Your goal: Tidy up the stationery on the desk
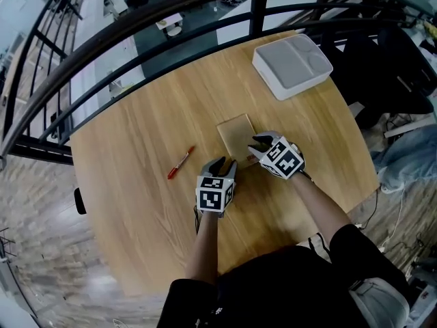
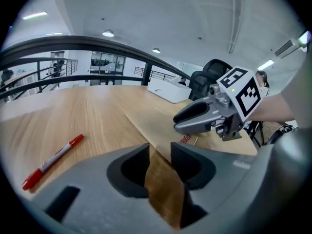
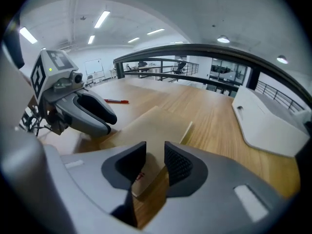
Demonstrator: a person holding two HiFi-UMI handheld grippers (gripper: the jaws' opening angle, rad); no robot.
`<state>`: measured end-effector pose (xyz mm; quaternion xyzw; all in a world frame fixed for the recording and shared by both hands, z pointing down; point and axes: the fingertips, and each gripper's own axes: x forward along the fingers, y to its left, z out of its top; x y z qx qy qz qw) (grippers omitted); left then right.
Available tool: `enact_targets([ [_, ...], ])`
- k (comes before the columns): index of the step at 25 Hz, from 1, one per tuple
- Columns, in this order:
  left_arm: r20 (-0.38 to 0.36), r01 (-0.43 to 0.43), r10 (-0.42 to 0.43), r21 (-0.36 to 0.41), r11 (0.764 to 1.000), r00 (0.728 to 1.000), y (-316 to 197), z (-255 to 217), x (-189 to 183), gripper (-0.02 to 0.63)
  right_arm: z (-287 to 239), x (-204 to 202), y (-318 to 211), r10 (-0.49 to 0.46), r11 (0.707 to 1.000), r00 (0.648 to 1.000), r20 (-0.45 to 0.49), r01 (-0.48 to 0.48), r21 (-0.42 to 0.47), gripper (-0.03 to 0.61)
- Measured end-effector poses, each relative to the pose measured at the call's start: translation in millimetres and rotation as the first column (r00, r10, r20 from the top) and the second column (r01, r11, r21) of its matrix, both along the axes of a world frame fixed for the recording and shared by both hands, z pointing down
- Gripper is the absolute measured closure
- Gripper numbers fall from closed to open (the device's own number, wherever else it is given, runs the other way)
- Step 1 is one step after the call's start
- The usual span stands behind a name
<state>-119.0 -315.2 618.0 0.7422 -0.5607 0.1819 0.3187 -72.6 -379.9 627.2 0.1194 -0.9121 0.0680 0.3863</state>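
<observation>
A tan kraft-covered notebook point(image 1: 236, 137) lies flat in the middle of the round wooden desk point(image 1: 136, 210). My left gripper point(image 1: 220, 165) stands at its near left corner and my right gripper point(image 1: 259, 146) at its near right edge. In the left gripper view the jaws of the left gripper point(image 2: 160, 152) stand apart over the notebook point(image 2: 146, 113) corner, not pressing it. The right gripper point(image 3: 155, 152) is likewise open, with a corner of the notebook point(image 3: 153, 123) below the gap. A red pen point(image 1: 181, 162) lies loose on the desk to the left.
A white shallow tray point(image 1: 292, 64) sits at the far right of the desk. A dark metal railing point(image 1: 102, 53) curves behind the desk's far edge. Black office chairs point(image 1: 389, 60) stand to the right. Bare wood stretches left of the pen.
</observation>
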Motion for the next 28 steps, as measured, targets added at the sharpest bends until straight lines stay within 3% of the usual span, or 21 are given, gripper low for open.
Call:
enact_targets([
  [5, -0.014, -0.005, 0.005, -0.035, 0.999, 1.0, -4.5, 3.6, 4.4, 0.454, 0.1, 7.8, -2.8, 0.105, 0.99, 0.994, 0.036, -0.102, -0.094, 0.417],
  [8, -0.026, -0.002, 0.0, -0.068, 0.998, 1.0, -6.9, 6.6, 9.3, 0.438, 3.2, 10.3, -2.1, 0.128, 0.986, 0.992, 0.015, -0.126, -0.11, 0.326],
  [12, -0.015, -0.004, 0.003, -0.111, 0.994, 1.0, -8.0, 12.6, 14.6, 0.411, 5.9, 11.5, -1.4, 0.165, 0.974, 0.986, 0.02, -0.16, -0.157, 0.328],
  [28, -0.083, 0.038, -0.051, -0.141, 0.989, 0.995, 25.6, 11.9, 20.6, 0.4, 6.6, 11.4, 40.3, 0.109, 0.977, 0.994, -0.016, -0.11, -0.181, 0.367],
])
